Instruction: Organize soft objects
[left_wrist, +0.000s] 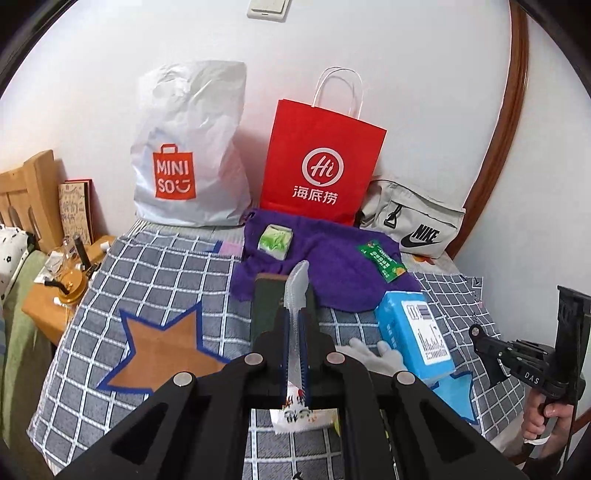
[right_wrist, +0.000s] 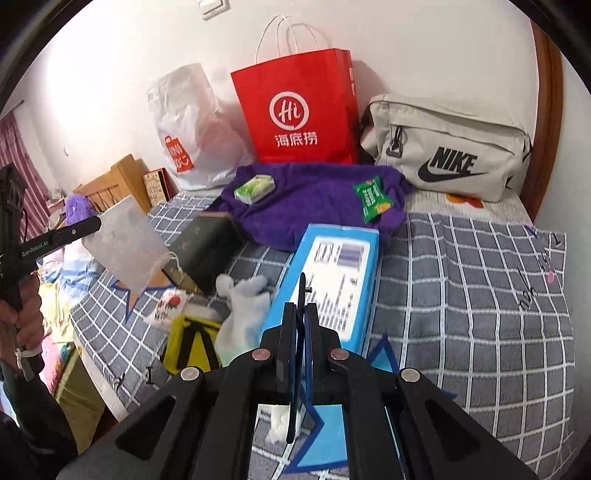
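Closest in, L gripper (left_wrist: 291, 317): jaws clenched on 1 flat silvery pouch (left_wrist: 300, 275), seen edge-on in the left wrist view, its tip sticking out past the fingertips and its white printed end hanging back toward the camera. From the right wrist view the same pouch shows broadside, held up in the air above the left part of the checked bedcover (right_wrist: 480, 295), not touching it. R gripper (right_wrist: 301, 310): jaws clamped too, w/ 1 thin dark strip (right_wrist: 302, 291) edge-on between them; can't tell what it is. Count on the bed: 1 blue tissue pack (right_wrist: 332, 273) lying flat just ahead of the R gripper, 1 white glove (right_wrist: 243, 306) touching its left side, 1 dark book-like block (right_wrist: 207, 247) further left, 1 small white-and-red packet (right_wrist: 168, 306) and 1 yellow-and-black thing (right_wrist: 192, 343) near the front edge. Behind those, 1 purple towel (right_wrist: 314, 206) spread out w/ 2 small items on it: 1 green-white tissue packet (right_wrist: 255, 188) at left, 1 green sachet (right_wrist: 371, 199) at right, well apart. Along the wall, 3 bags in a row: white plastic bag (right_wrist: 188, 129), red paper bag (right_wrist: 299, 110) upright, grey Nike bag (right_wrist: 443, 147) at right. 2 grippers, a hand on each handle.
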